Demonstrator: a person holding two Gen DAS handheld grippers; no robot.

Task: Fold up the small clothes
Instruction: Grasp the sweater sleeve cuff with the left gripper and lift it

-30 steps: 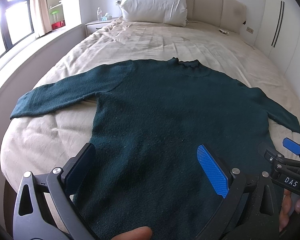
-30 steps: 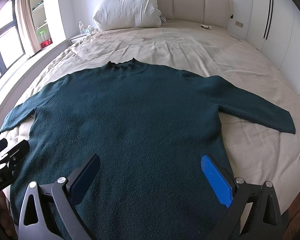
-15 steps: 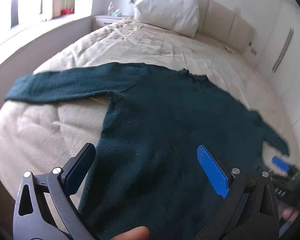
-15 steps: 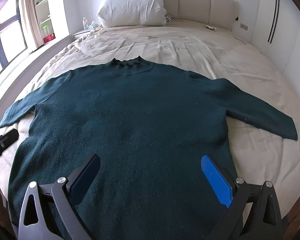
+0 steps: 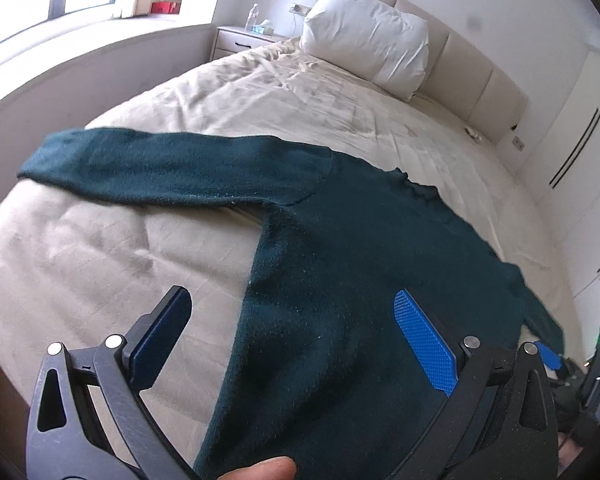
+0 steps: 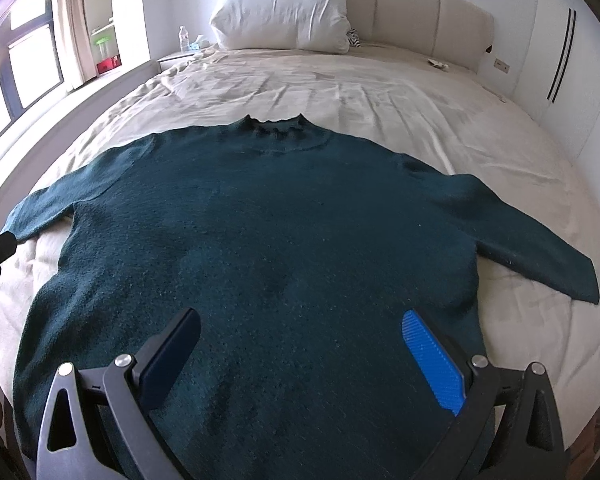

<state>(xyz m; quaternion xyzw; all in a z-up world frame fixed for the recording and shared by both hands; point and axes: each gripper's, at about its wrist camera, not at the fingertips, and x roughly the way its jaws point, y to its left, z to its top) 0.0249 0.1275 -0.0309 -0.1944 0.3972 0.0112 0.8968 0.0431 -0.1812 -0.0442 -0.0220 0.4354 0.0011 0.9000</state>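
We have the dark green sweater (image 6: 268, 232) spread flat and unfolded on the bed (image 6: 380, 92), sleeves out, with both our left tongs (image 5: 296, 336) and right tongs (image 6: 300, 356) apart, empty, every fold left

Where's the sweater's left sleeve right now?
In the left wrist view the left sleeve lies flat on the bed, stretched out leftward from the sweater, ahead and left of the open left gripper.
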